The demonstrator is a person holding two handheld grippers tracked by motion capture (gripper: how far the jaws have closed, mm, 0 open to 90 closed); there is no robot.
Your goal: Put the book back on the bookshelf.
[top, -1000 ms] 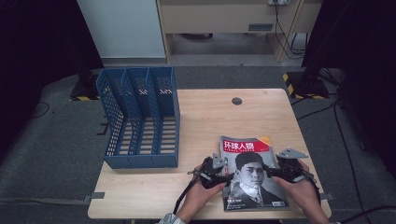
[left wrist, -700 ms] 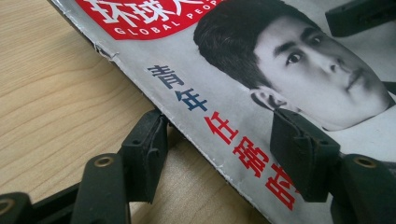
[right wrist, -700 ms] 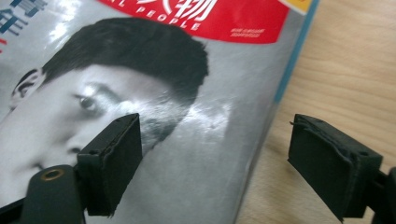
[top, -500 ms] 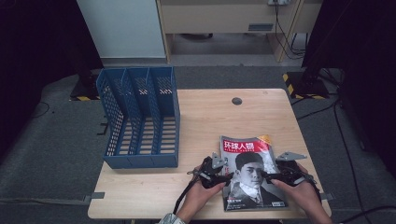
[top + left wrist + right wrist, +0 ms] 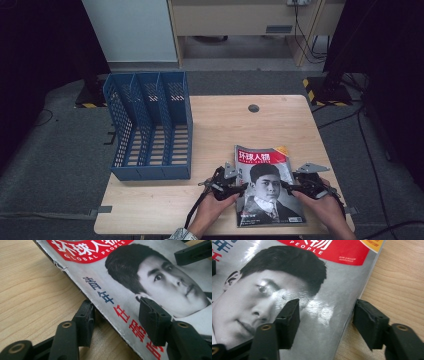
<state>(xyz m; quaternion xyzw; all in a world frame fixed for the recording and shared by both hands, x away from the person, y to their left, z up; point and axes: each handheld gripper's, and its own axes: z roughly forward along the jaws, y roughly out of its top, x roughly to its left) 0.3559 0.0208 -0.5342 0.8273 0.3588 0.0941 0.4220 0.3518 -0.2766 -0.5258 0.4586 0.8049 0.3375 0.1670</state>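
The magazine (image 5: 266,185) lay flat at the table's (image 5: 225,125) near right. The left tongs (image 5: 116,315) stood open, straddling its left edge, one jaw over the cover and one on bare wood. The right tongs (image 5: 325,320) stood likewise open astride its right edge. The high view alone showed a blue file rack (image 5: 150,125) at the far left.

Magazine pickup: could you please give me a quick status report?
Left gripper and right gripper open, straddling opposite edges of the magazine. Magazine flat on table. Blue file rack well apart.
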